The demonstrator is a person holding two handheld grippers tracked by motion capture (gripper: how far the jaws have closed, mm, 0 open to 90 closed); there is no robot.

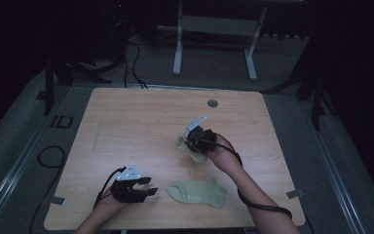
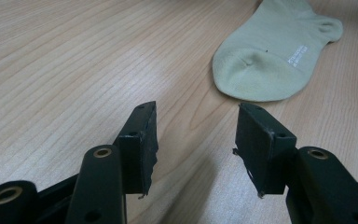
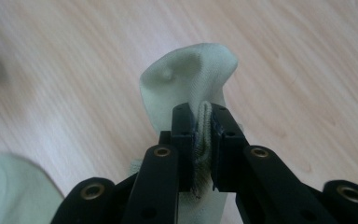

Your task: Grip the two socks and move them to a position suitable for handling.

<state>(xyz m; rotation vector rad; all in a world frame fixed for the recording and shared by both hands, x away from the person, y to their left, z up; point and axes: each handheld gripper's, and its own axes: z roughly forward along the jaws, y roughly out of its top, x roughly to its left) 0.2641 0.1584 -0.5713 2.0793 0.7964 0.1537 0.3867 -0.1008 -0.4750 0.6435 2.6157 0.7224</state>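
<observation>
Pinched sock [image 3: 191, 79] partly hidden behind right gripper [image 3: 204, 140], lower end cut off

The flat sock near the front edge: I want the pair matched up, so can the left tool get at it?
Probably yes: the left tool is open, with bare table between it and the flat sock.

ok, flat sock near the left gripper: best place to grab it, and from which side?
Probably the rounded end of the flat sock, the part nearest the left gripper, whose jaws stand open and empty. Come in low along the table from the sock's left side in the high view. It lies flat, so pinch that edge. The right gripper is shut on the other sock.
</observation>
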